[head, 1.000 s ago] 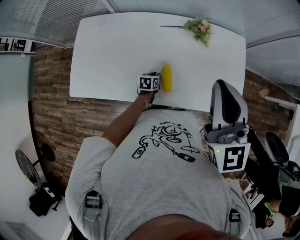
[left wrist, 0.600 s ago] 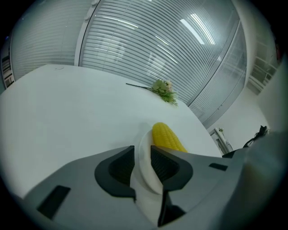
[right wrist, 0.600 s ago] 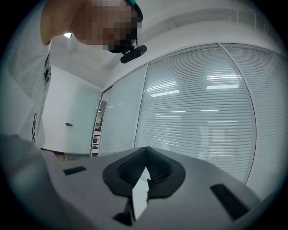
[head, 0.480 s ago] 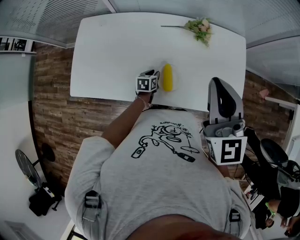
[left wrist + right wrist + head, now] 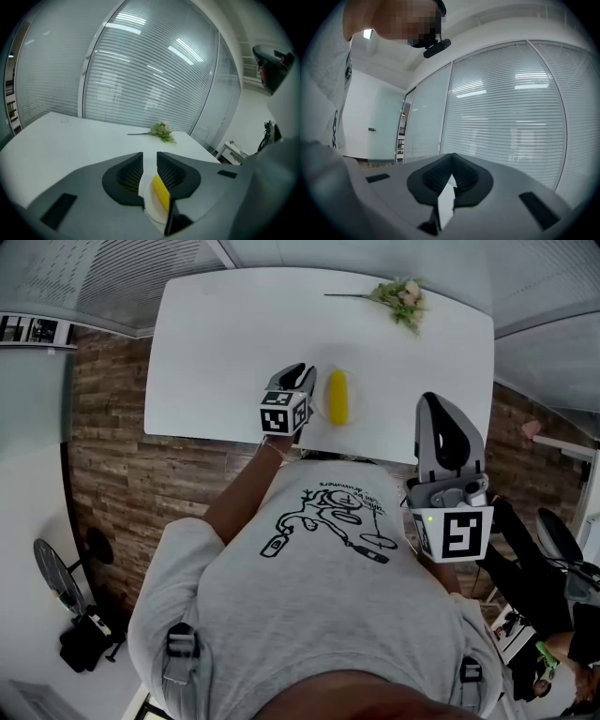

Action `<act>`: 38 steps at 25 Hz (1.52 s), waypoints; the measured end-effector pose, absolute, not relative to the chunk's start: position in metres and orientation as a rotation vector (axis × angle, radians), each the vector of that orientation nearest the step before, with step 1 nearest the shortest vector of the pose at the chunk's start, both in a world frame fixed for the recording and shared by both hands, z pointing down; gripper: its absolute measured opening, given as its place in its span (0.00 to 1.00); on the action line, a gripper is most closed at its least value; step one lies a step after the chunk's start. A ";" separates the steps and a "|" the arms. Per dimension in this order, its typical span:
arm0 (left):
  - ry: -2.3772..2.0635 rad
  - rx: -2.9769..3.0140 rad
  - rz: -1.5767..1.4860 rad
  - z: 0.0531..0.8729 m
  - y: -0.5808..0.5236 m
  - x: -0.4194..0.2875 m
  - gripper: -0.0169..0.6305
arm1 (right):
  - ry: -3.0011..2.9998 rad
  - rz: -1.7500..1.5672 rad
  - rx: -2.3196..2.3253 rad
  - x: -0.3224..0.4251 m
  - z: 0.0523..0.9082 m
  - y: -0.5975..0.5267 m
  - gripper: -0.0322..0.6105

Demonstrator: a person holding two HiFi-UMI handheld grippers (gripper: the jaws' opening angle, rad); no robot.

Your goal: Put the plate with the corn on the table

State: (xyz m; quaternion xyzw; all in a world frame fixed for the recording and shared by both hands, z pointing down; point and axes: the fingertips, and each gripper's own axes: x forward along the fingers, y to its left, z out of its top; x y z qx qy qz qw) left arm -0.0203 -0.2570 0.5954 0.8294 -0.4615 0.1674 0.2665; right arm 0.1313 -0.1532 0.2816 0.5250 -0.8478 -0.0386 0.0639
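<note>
A yellow corn cob (image 5: 337,397) lies on a white plate (image 5: 322,412) near the front edge of the white table (image 5: 216,343). My left gripper (image 5: 298,377) stands just left of the plate. In the left gripper view its jaws stand apart around the left gripper (image 5: 149,159), with the corn cob (image 5: 161,193) and the plate (image 5: 157,213) showing low in the gap, nothing pinched. My right gripper (image 5: 448,442) is held off the table at the right, close to the person's body. In the right gripper view the jaw tips of the right gripper (image 5: 452,161) meet, empty.
A small flower sprig (image 5: 401,296) lies at the table's far right; the left gripper view shows the same sprig (image 5: 162,131) ahead. Glass walls with blinds (image 5: 140,70) stand beyond the table. Wooden floor (image 5: 103,456) lies to the left; chairs (image 5: 553,549) are at the right.
My left gripper has pulled slightly left and away from the corn, so a gap shows between it and the cob. The right gripper has shifted only a little.
</note>
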 end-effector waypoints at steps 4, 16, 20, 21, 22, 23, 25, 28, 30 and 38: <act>-1.296 2.314 0.355 0.544 -0.257 -0.024 0.18 | -2.559 -0.097 1.592 0.134 0.286 -0.154 0.06; -1.398 2.598 0.068 0.374 -0.236 -0.021 0.17 | -2.557 -0.061 1.602 0.141 0.290 -0.158 0.06; -1.403 2.643 -0.007 0.334 -0.223 -0.021 0.17 | -2.556 -0.060 1.600 0.141 0.291 -0.159 0.06; -1.403 2.654 -0.022 0.325 -0.220 -0.021 0.17 | -2.555 -0.061 1.600 0.142 0.291 -0.159 0.06; -1.404 2.666 -0.036 0.316 -0.217 -0.021 0.17 | -2.554 -0.061 1.600 0.141 0.291 -0.159 0.06; -1.404 2.679 -0.048 0.307 -0.214 -0.020 0.17 | -2.554 -0.060 1.599 0.141 0.291 -0.159 0.06; -1.407 2.707 -0.068 0.292 -0.207 -0.019 0.17 | -2.555 -0.057 1.598 0.141 0.291 -0.160 0.06; -1.417 2.752 -0.090 0.273 -0.200 -0.015 0.17 | -2.561 -0.046 1.599 0.142 0.291 -0.163 0.06; -1.422 2.773 -0.103 0.266 -0.197 -0.012 0.17 | -2.563 -0.042 1.599 0.143 0.291 -0.165 0.06; -1.423 2.772 -0.093 0.268 -0.193 -0.014 0.17 | -2.548 -0.056 1.585 0.140 0.291 -0.157 0.06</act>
